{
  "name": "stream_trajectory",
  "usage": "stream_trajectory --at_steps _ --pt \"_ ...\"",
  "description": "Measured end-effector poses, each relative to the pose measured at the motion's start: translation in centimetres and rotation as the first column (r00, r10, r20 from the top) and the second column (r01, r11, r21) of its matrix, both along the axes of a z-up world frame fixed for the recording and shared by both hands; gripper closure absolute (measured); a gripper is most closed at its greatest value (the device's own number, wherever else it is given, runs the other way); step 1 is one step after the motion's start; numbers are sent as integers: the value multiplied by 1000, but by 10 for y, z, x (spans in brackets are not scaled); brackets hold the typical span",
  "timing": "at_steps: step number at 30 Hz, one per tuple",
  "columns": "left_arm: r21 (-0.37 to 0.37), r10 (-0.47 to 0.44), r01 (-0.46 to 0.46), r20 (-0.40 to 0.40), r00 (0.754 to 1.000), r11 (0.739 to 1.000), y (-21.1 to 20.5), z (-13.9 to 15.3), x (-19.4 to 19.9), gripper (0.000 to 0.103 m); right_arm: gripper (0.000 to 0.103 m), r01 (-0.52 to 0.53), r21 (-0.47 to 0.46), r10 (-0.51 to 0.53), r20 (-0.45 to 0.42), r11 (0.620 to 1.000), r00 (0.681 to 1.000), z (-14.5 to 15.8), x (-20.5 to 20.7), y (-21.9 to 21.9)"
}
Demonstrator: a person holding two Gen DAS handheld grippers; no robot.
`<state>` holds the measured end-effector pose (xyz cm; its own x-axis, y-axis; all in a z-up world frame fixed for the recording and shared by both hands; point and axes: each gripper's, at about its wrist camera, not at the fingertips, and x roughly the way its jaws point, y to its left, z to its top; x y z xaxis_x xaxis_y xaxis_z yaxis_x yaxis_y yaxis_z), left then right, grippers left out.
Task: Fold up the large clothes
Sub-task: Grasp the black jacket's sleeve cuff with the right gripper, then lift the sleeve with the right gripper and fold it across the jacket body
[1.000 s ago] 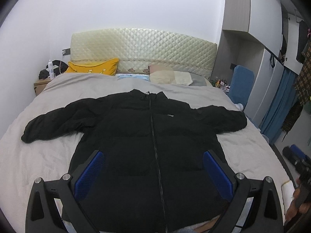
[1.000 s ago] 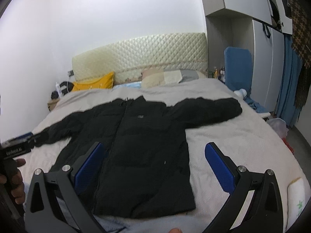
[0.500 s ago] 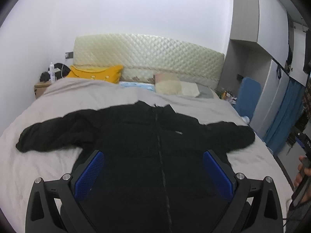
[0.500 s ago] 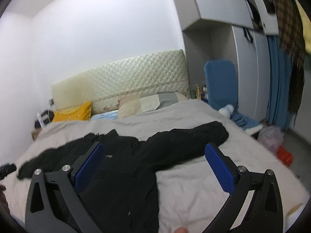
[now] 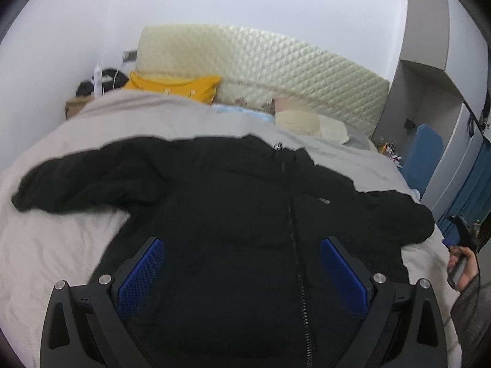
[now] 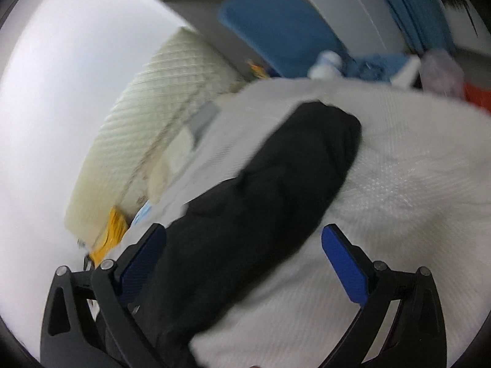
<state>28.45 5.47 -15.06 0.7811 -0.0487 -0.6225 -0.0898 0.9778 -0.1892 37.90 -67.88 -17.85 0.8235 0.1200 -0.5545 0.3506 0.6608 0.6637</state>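
Observation:
A black puffer jacket [image 5: 233, 214] lies spread face up on the bed, zipper closed, both sleeves out to the sides. My left gripper [image 5: 242, 263] is open and empty, low over the jacket's body left of the zipper. My right gripper [image 6: 244, 257] is open and empty, tilted, just above the jacket's right sleeve [image 6: 276, 178]; the sleeve runs between its fingers up to the cuff. The right gripper's handle and the hand on it show at the right edge of the left wrist view [image 5: 463, 254].
The bed [image 5: 55, 245] has a light grey cover and a quilted cream headboard [image 5: 260, 64]. A yellow pillow [image 5: 175, 87] and a cream pillow [image 5: 310, 124] lie at the head. A nightstand [image 5: 76, 105] is far left. A blue chair [image 6: 279, 27] and wardrobe stand right.
My right gripper has swung right and dropped down close over the right sleeve, tilting. My left gripper has moved lower and nearer the jacket's body. Both stayed open.

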Motion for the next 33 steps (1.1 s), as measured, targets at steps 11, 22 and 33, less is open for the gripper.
stream_trajectory --at_steps 11,22,33 --pt "43 8 -5 -68 998 999 0 -45 39 0 6 186 13 -185 -41 983 982 -74 83 -56" --pt "57 30 -25 -80 996 998 9 -49 49 0 89 204 -82 -203 22 976 979 -52 101 -67" --pt "77 54 -47 -79 995 996 25 -46 32 0 99 263 -185 -259 49 947 965 21 28 -81"
